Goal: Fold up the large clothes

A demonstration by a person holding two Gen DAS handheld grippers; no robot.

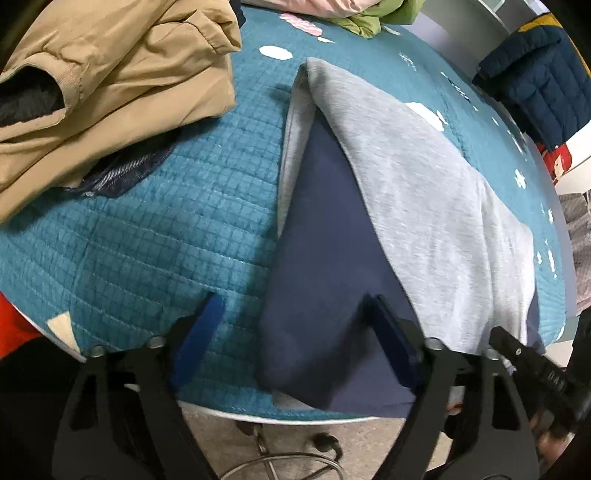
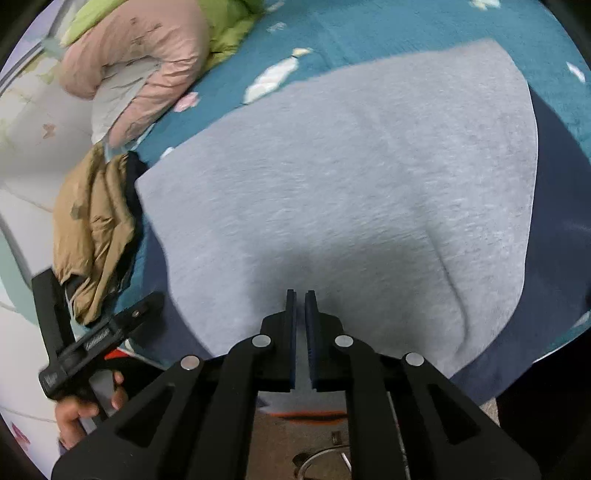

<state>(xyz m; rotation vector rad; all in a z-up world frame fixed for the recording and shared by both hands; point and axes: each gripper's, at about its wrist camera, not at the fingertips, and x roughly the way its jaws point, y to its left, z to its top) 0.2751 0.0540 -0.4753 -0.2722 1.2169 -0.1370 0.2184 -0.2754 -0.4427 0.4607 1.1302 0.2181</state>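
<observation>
A large grey and navy garment [image 1: 406, 177] lies on the teal quilted table cover [image 1: 166, 229], a grey panel folded over the navy part [image 1: 325, 266]. My left gripper [image 1: 295, 321] is open at the table's near edge, its right finger over the navy cloth and its left finger over the quilt. In the right wrist view the grey panel [image 2: 351, 184] fills the middle, with navy cloth [image 2: 554, 258] along its right side. My right gripper [image 2: 300, 314] is shut just above the grey panel's near edge, with nothing seen between its pads.
A folded tan jacket [image 1: 110, 92] lies at the left of the table. Pink [image 2: 147, 55] and green [image 2: 229, 26] garments are piled at the far side. A dark quilted jacket [image 1: 535, 85] hangs at the right. A chair base [image 1: 288, 465] stands on the floor below.
</observation>
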